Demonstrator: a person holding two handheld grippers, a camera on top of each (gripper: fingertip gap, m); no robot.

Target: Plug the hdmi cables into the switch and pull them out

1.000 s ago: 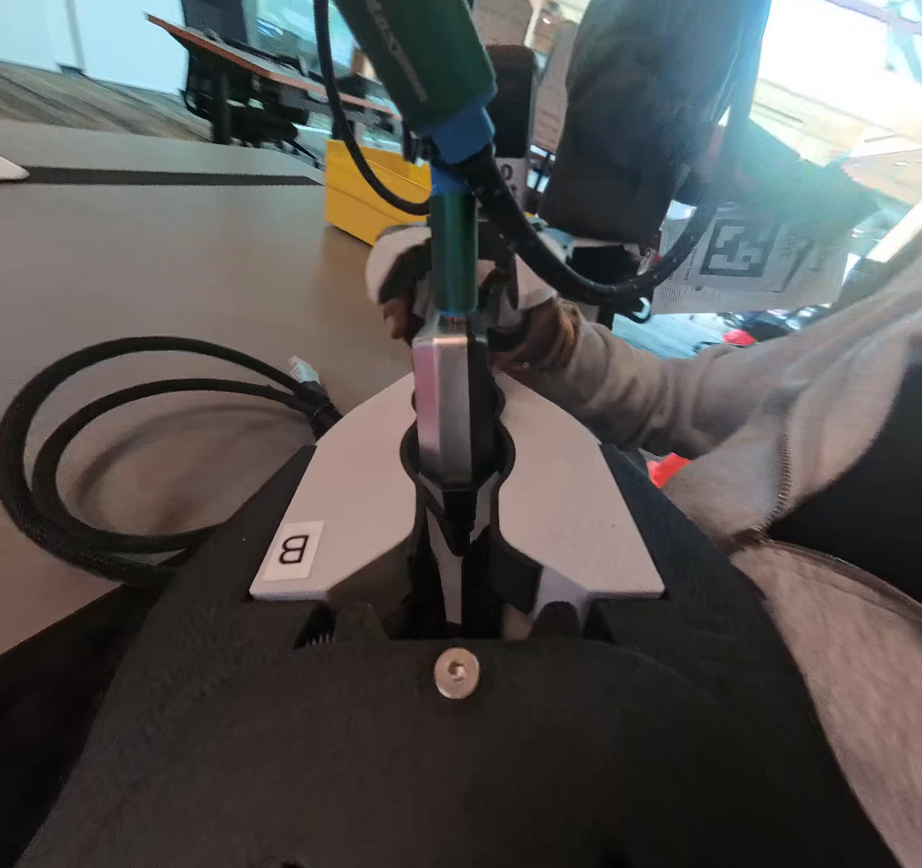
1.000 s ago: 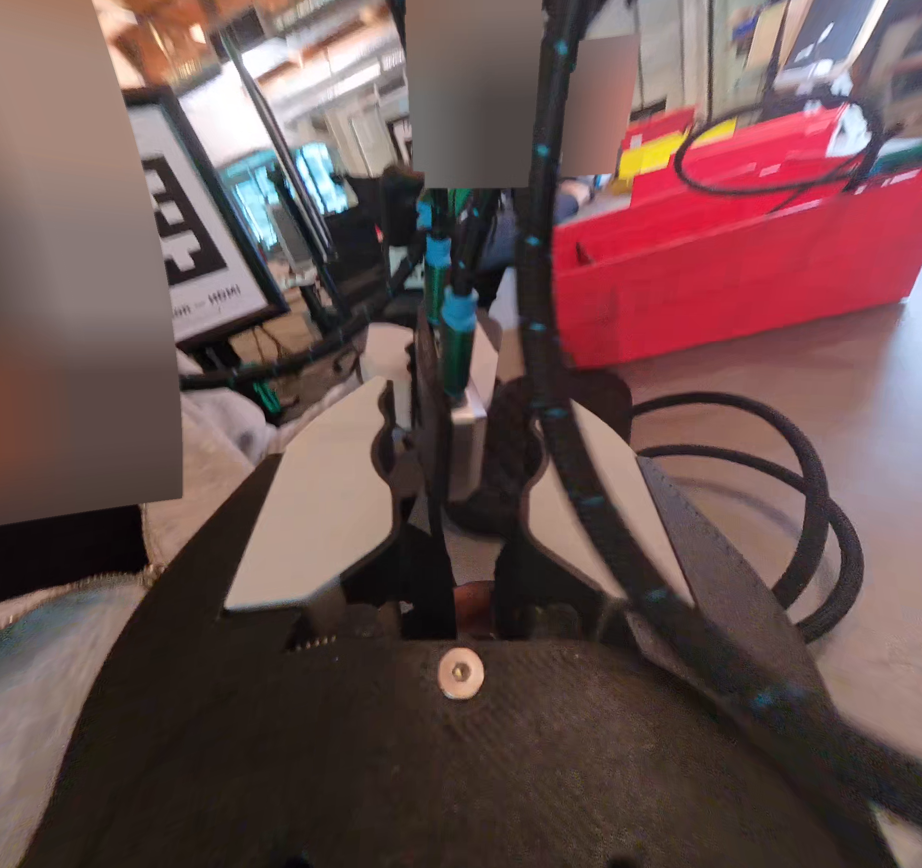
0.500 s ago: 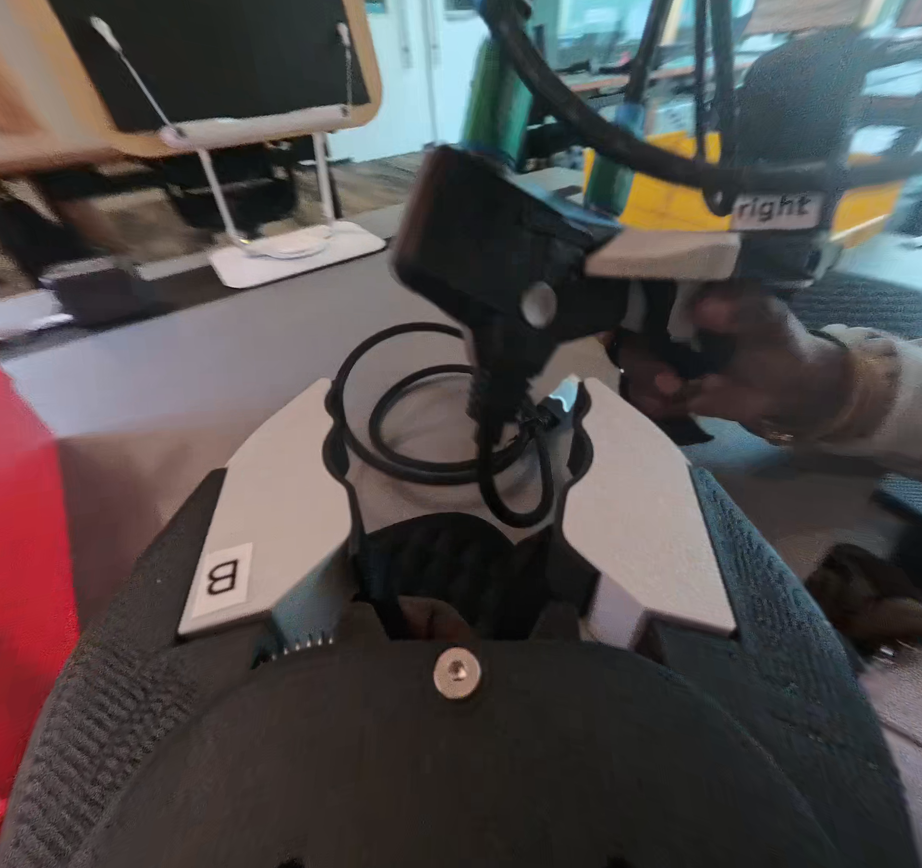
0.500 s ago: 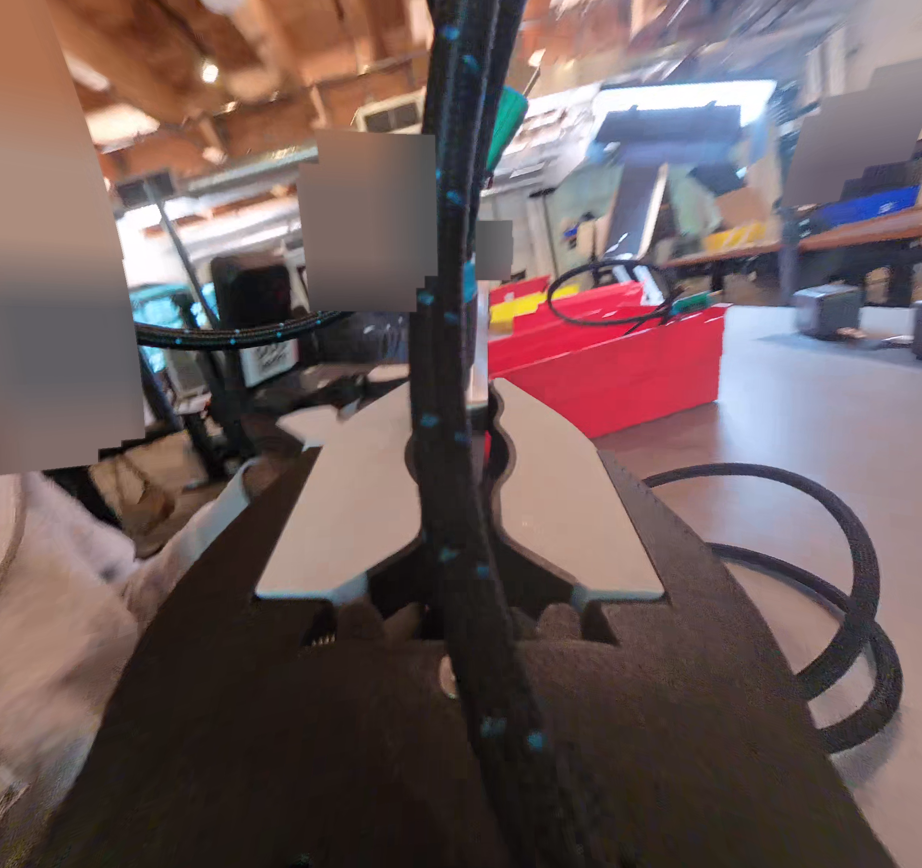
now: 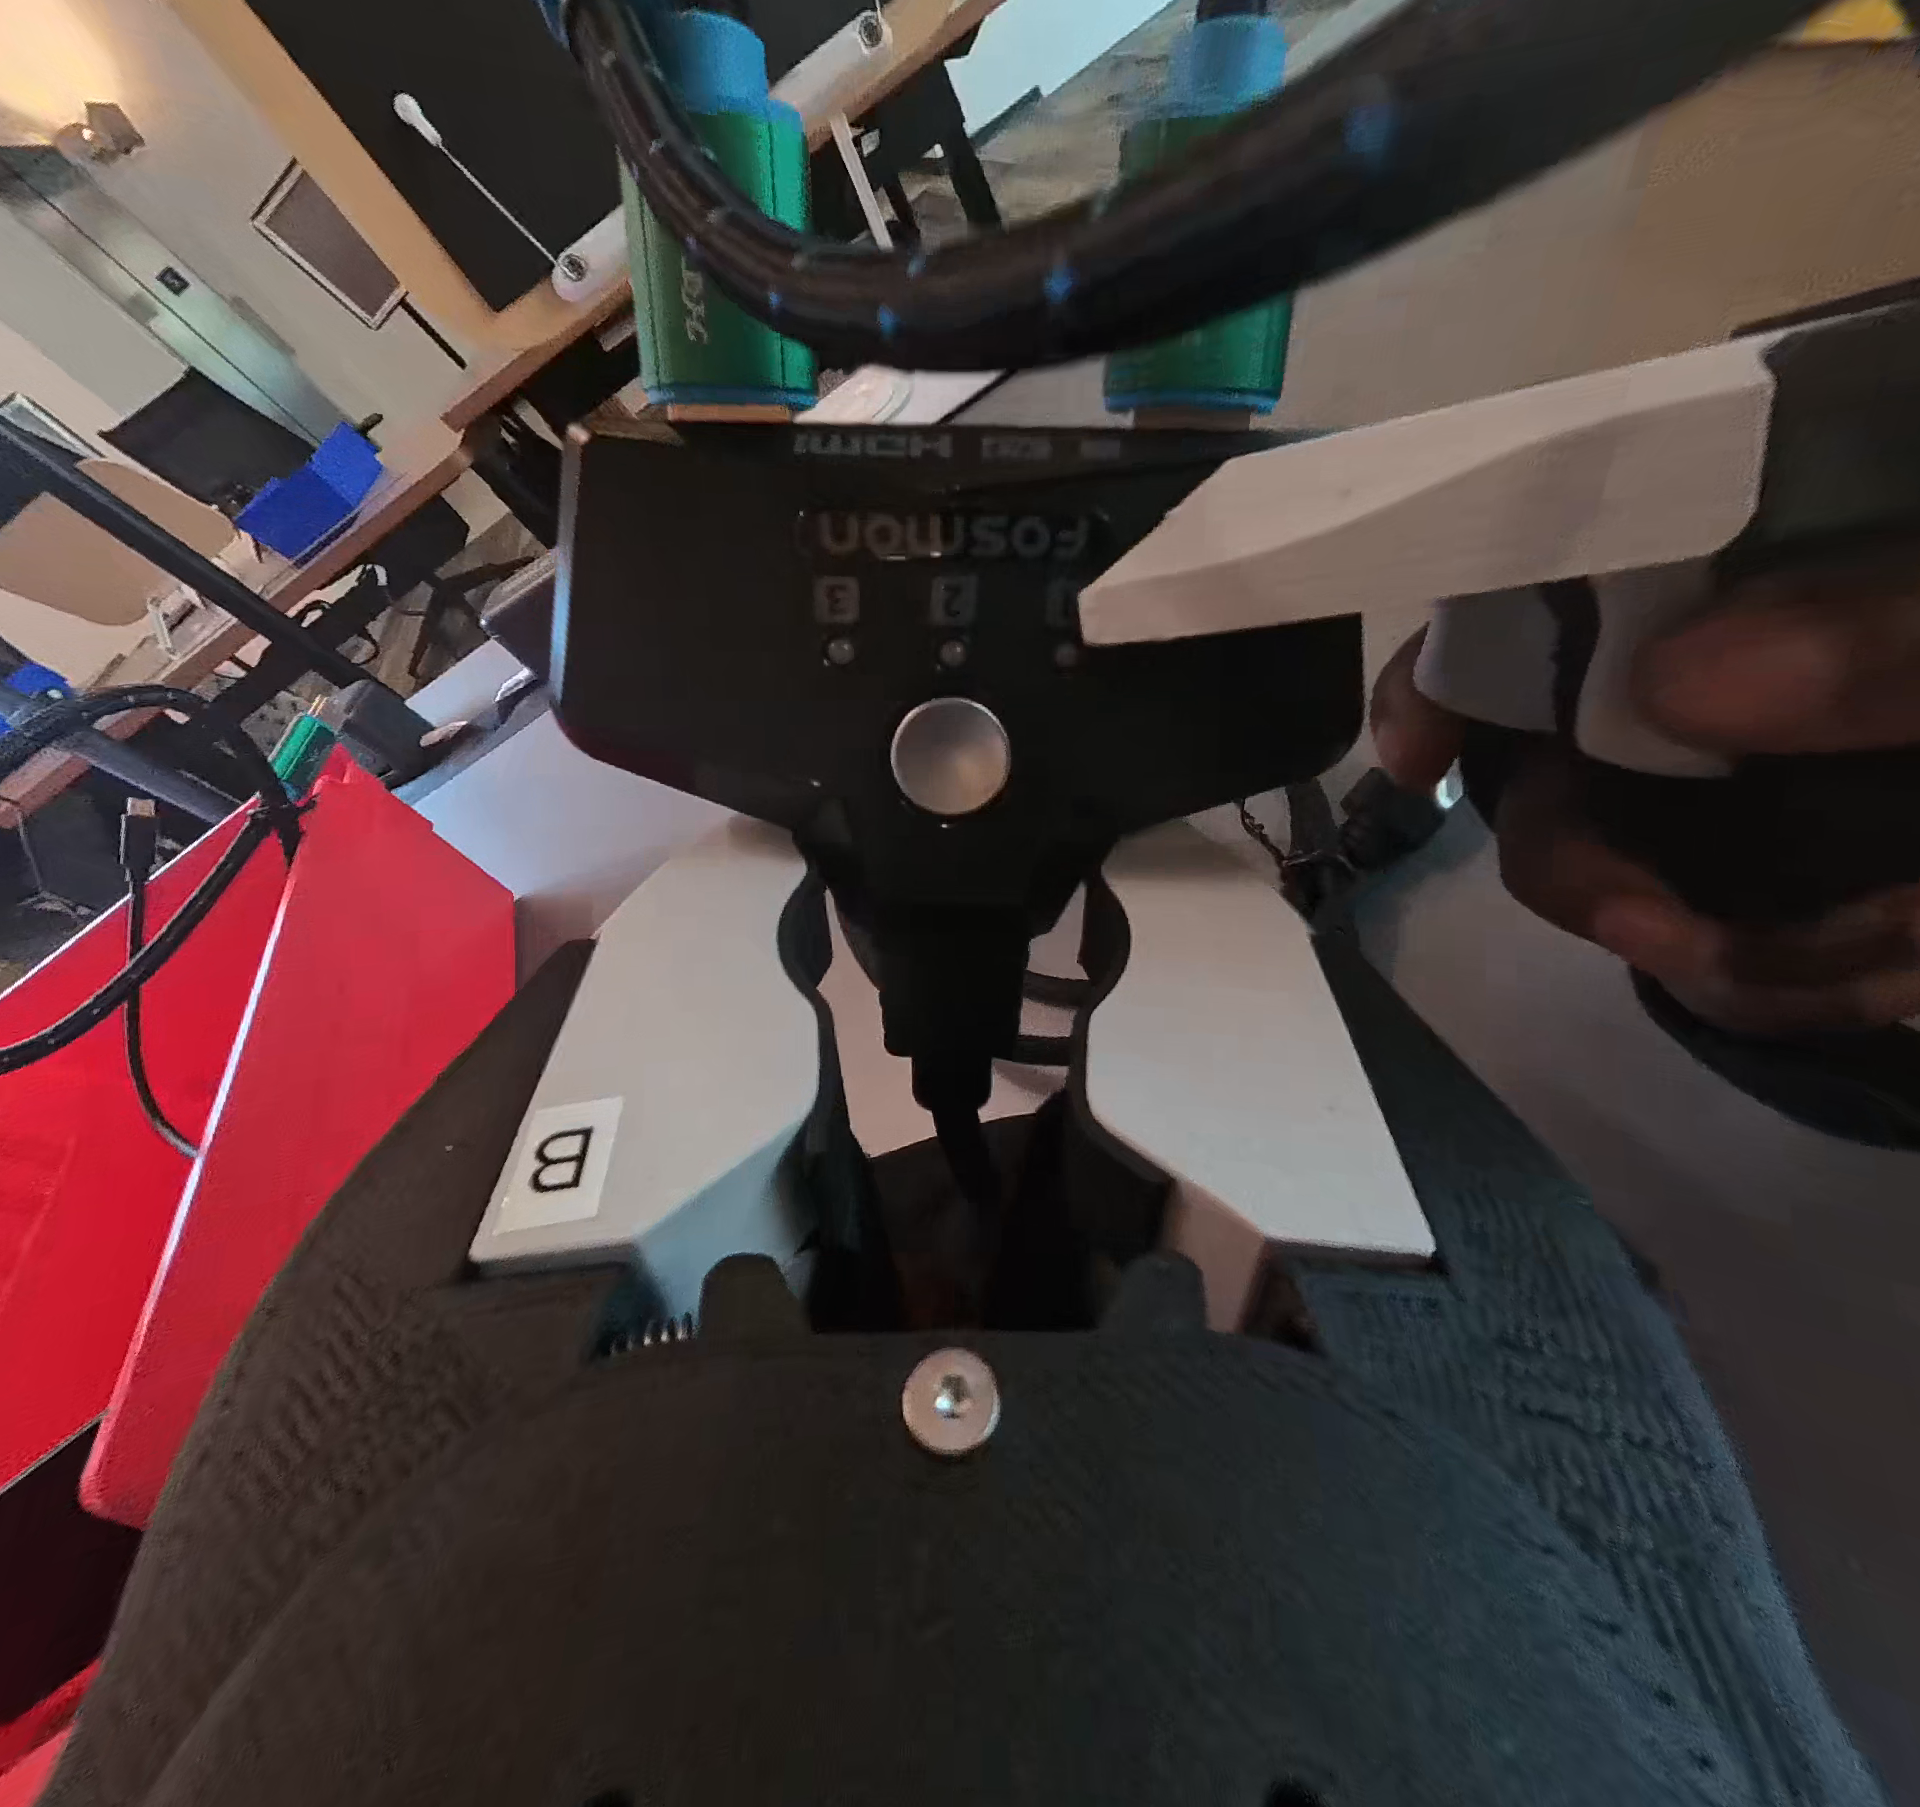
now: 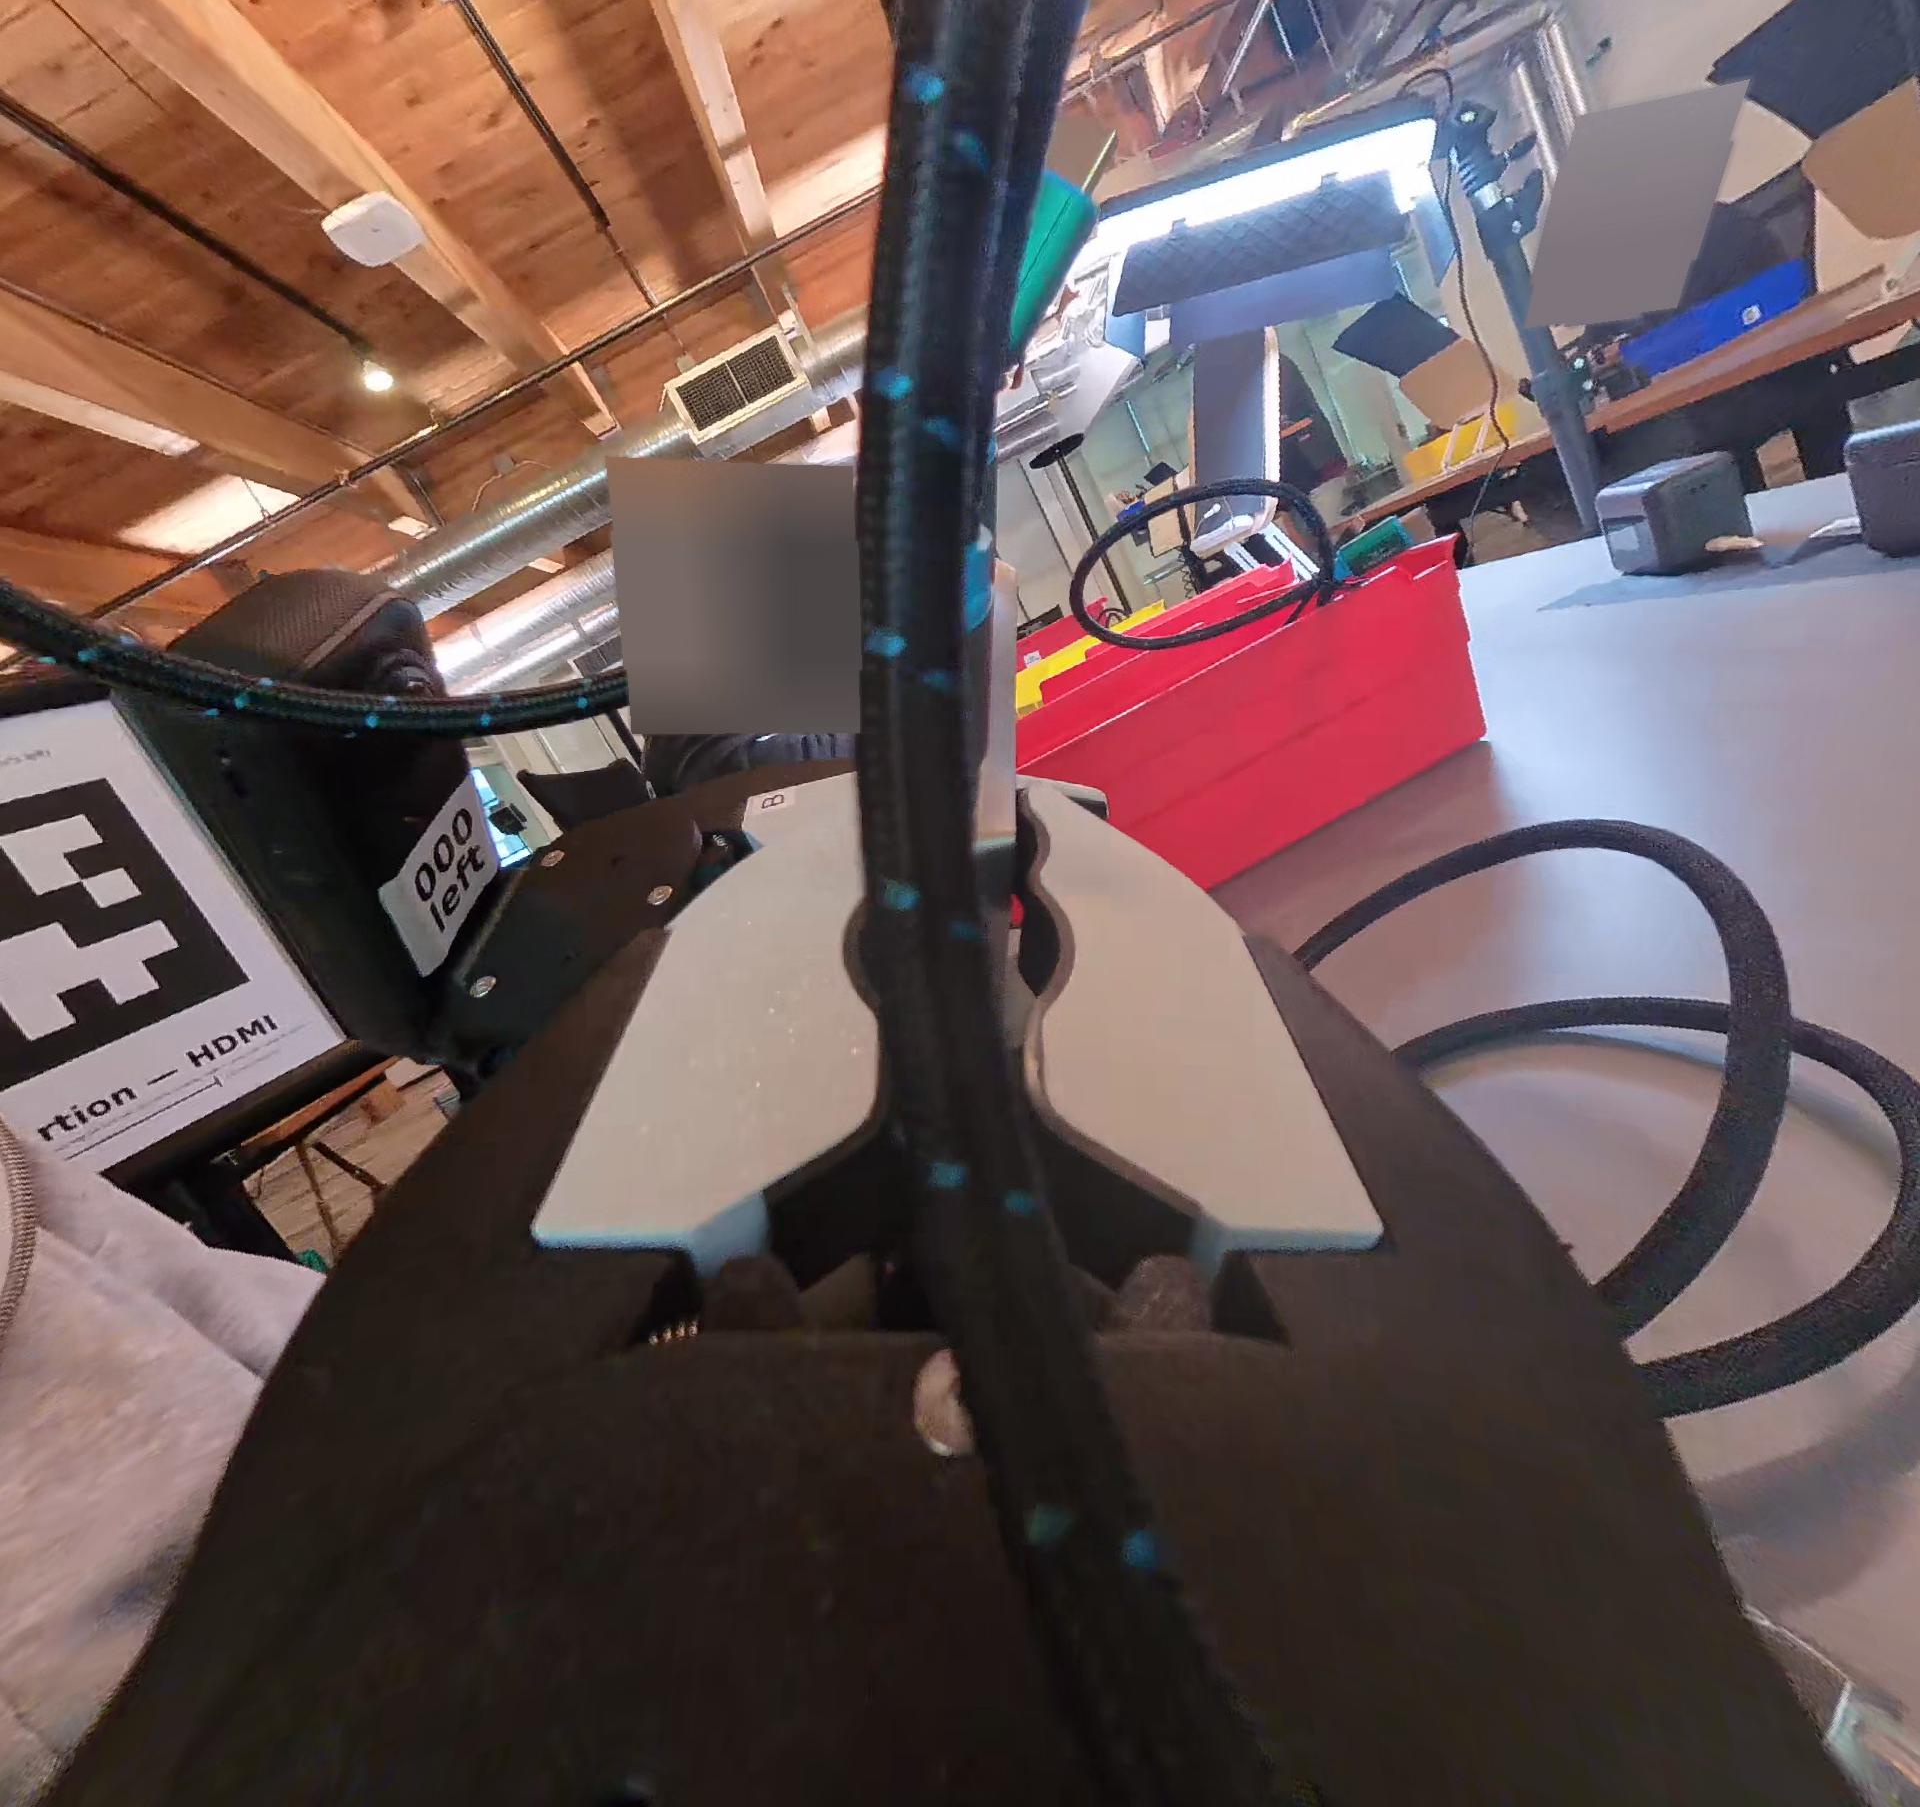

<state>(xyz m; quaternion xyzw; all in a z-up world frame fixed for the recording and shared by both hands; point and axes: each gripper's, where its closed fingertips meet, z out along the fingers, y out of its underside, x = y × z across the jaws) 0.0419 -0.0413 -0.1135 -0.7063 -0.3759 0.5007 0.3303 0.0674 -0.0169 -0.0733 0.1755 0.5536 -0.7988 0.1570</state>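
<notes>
The black HDMI switch (image 5: 727, 594) stands face-on in the left wrist view, with two green HDMI plugs (image 5: 717, 303) (image 5: 1195, 355) seated in its top edge. My left gripper (image 5: 951, 884) is shut on the switch's narrow lower end, where its own lead comes out. One pale finger (image 5: 1403, 521) of my right gripper lies across the switch's right side. In the right wrist view my right gripper (image 6: 1003, 864) is shut on the switch, seen edge-on (image 6: 1000, 718). Blue-flecked braided cables (image 6: 914, 510) hang down in front of it.
A red bin (image 6: 1299, 708) with a cable in it stands on the grey table (image 6: 1714, 718); it also shows in the left wrist view (image 5: 312, 978). A black cable coil (image 6: 1714, 1030) lies at the right. A marker sign (image 6: 104, 926) stands at the left.
My left gripper let go of the switch's edge, opened wide, swung round and closed on the switch's lower end. My right gripper closed on the switch and has kept hold.
</notes>
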